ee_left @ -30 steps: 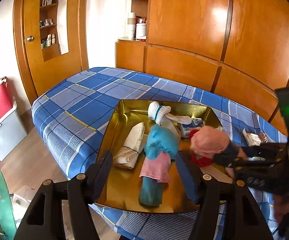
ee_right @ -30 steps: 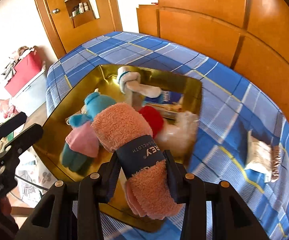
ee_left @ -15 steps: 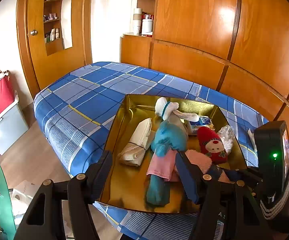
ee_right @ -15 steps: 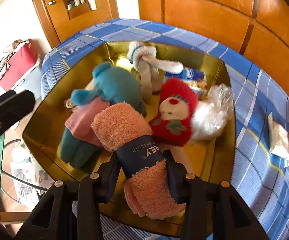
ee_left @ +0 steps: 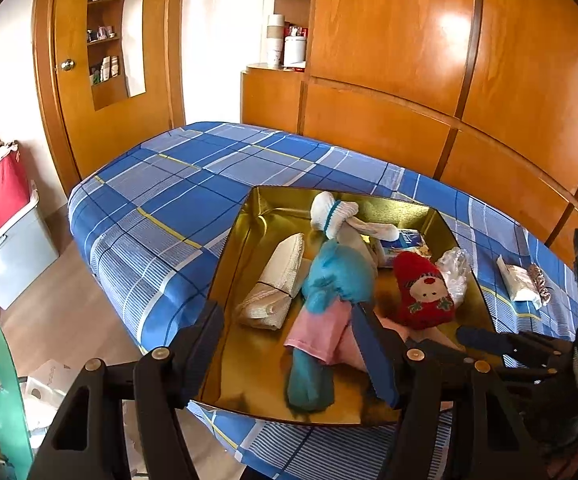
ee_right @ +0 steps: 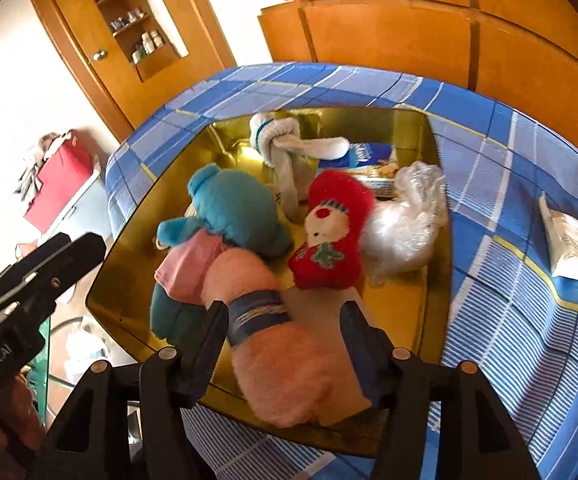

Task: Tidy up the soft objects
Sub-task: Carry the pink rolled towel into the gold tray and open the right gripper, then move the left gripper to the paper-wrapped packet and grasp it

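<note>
1. The right gripper (ee_right: 281,340) has come down into the gold tray (ee_right: 435,216); its jaws are opening off the rolled pink dishcloth (ee_right: 285,364).
2. The dishcloth now rests at the tray's near edge, so it looks placed.
3. The left gripper (ee_left: 289,344) hovers wide, empty.

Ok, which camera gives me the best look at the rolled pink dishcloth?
The right wrist view: the rolled pink dishcloth fills the foreground between the opening right tongs, blue band visible, lying in the gold tray. In the left wrist view only a pink sliver shows behind the left tongs' finger.
</note>
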Demonstrator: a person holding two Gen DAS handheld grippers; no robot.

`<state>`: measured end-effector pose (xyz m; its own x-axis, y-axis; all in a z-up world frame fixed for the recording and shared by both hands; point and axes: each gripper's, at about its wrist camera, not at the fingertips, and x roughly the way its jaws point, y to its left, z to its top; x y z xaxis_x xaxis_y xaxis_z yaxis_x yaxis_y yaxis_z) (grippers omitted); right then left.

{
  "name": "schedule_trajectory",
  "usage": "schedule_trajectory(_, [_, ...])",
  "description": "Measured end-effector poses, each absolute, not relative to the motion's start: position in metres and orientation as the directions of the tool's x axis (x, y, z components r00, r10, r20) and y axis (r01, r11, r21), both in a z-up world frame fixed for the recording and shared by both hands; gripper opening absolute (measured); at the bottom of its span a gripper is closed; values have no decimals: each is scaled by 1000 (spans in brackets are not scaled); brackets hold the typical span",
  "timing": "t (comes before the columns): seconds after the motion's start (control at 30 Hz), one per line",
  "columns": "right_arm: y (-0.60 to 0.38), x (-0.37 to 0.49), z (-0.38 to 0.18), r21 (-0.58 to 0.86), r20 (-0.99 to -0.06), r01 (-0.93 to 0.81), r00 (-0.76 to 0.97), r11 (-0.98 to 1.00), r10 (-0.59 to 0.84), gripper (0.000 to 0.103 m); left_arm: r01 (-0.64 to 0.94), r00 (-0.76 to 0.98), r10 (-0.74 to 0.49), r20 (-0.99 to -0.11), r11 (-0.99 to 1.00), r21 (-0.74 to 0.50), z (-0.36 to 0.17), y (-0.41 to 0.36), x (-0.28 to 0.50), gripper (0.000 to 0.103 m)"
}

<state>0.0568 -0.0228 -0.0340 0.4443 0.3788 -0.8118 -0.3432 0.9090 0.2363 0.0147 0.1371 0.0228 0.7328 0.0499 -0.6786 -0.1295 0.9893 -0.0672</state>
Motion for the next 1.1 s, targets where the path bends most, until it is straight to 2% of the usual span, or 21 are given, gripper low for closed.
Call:
schedule_trajectory(0.47, [-81, 42, -1, 118, -759, -218, 609, 969, 230, 59, -65, 752, 22, -659, 997, -41, 32, 116, 11, 70])
schedule_trajectory(1.1, [-201, 34, 5, 24, -756, -9, 654, 1000, 24, 59, 85, 757, -47, -651, 996, 26, 43, 56, 21, 70])
